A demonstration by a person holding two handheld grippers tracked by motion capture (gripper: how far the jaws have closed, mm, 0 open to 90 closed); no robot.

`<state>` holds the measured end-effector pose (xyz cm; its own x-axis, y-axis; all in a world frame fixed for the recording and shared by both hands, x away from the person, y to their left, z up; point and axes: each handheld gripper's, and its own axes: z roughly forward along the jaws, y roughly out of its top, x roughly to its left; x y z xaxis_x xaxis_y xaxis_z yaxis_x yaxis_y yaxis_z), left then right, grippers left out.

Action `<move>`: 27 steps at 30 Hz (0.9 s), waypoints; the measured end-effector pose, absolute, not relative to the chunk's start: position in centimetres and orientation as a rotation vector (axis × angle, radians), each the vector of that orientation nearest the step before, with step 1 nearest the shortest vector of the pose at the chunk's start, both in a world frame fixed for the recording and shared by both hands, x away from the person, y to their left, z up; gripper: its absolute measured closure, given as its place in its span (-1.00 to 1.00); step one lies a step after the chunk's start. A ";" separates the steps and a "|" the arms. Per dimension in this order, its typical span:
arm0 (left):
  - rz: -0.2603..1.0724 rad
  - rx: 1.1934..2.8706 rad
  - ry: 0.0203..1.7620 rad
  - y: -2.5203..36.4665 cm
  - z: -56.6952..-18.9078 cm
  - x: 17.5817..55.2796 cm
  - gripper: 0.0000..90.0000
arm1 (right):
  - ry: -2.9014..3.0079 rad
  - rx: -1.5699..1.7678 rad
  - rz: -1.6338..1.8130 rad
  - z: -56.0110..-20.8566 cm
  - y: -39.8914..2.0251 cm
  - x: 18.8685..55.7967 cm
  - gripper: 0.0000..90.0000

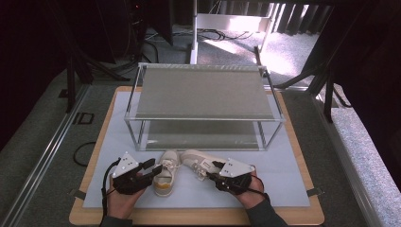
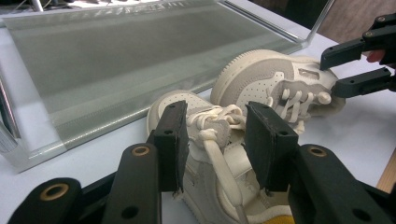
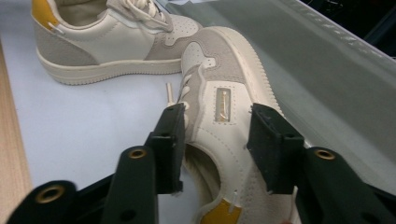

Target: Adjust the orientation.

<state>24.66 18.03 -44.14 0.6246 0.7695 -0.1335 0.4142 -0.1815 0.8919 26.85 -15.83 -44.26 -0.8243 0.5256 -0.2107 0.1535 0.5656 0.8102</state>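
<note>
A pair of cream and grey sneakers with yellow heel tabs sits on the white mat in front of the rack. The left shoe (image 1: 165, 176) (image 2: 210, 158) (image 3: 107, 42) stands upright, and my left gripper (image 1: 152, 169) (image 2: 215, 135) is shut across its laced upper from behind. The right shoe (image 1: 195, 161) (image 2: 261, 79) (image 3: 224, 70) leans toward the left one, toes nearly touching. My right gripper (image 1: 212, 170) (image 3: 215, 140) (image 2: 332, 73) is open at its heel end. One jaw is by the shoe's opening and the other outside its side wall, with a gap showing.
A two-tier metal-framed rack (image 1: 203, 94) with grey shelves stands at the back of the mat (image 1: 283, 182). The mat lies on a wooden board (image 1: 302, 220). Bare mat lies to the right of the shoes and in front of them.
</note>
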 end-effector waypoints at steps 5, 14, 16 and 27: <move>0.435 1.795 0.965 18.3 -44.0 24.6 0.31 | 2.354 0.545 1.136 -44.1 -15.7 27.4 0.16; 0.424 1.808 0.967 18.0 -44.3 24.8 0.30 | 2.338 0.494 1.055 -43.9 -15.2 27.9 0.10; 0.427 1.802 0.970 18.0 -44.3 24.8 0.30 | 2.332 0.483 1.032 -43.8 -15.1 28.0 0.09; 0.414 1.811 0.977 18.1 -44.6 25.0 0.30 | 2.276 0.484 0.955 -43.8 -14.6 29.2 0.28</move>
<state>24.99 18.06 -44.56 0.6159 0.7742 -0.1457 0.4334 -0.1786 0.8833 29.15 -14.62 -43.82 -0.7428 0.5380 -0.3986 0.0926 0.6721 0.7346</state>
